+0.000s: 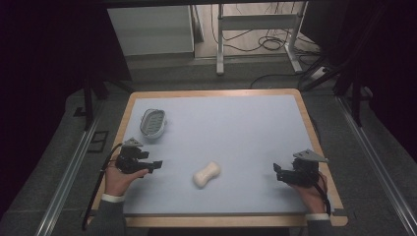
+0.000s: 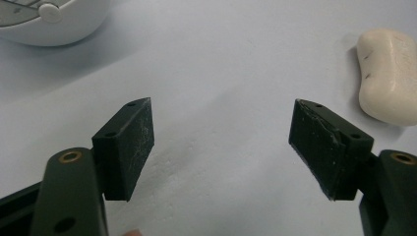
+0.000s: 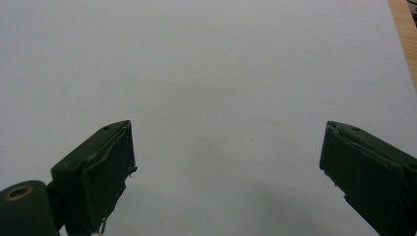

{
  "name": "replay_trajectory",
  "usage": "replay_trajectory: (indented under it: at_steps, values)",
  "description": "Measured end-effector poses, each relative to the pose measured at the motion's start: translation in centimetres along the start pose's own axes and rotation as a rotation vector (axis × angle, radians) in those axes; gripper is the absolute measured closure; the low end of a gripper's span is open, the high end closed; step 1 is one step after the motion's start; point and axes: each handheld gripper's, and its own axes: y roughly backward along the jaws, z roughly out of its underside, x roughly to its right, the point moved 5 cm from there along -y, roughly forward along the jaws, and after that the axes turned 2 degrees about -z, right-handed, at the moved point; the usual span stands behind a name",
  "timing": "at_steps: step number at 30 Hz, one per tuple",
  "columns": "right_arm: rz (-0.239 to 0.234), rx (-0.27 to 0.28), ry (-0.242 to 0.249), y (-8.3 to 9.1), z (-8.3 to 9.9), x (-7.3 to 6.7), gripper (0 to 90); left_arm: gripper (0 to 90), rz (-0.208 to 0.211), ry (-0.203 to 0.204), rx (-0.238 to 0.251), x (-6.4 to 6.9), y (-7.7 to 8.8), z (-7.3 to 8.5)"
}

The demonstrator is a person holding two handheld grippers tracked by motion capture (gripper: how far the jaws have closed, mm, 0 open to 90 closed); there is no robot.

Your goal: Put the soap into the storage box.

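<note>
A cream bar of soap (image 1: 206,174) lies on the pale blue mat near the middle front. A white soap dish (image 1: 153,122) with a grey slatted insert sits at the mat's back left. My left gripper (image 1: 156,165) rests at the front left, open, jaws pointing right toward the soap. In the left gripper view (image 2: 221,142) nothing is between the jaws; the soap (image 2: 390,73) lies beyond the right jaw and the dish (image 2: 49,22) at top left. My right gripper (image 1: 277,171) is at the front right, open, pointing left; its own view (image 3: 226,162) has bare mat between the jaws.
The blue mat (image 1: 246,128) covers a wooden table whose rim (image 1: 314,142) shows around it. Behind the table stand a metal frame (image 1: 255,24), floor cables and a white cabinet (image 1: 150,29). Rails run along both sides of the table.
</note>
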Motion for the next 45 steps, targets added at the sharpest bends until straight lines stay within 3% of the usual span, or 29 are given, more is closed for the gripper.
replay_trajectory:
  at_steps: [7,20,33,45]
  values:
    - [0.015,-0.001,-0.033,0.3,0.3,1.2,6.9,25.7,-0.014,-0.014,-0.005,0.6,0.3,-0.1]
    - [0.031,0.011,-0.05,1.1,0.4,2.1,6.9,24.1,-0.025,-0.07,-0.028,2.4,0.9,-1.5]
    - [0.032,0.023,-0.047,1.5,0.3,2.1,6.9,22.3,-0.019,-0.116,-0.048,4.3,1.6,-3.5]
    - [0.033,0.013,-0.055,1.5,0.5,2.3,6.9,21.3,-0.021,-0.183,-0.076,6.3,0.9,-4.8]
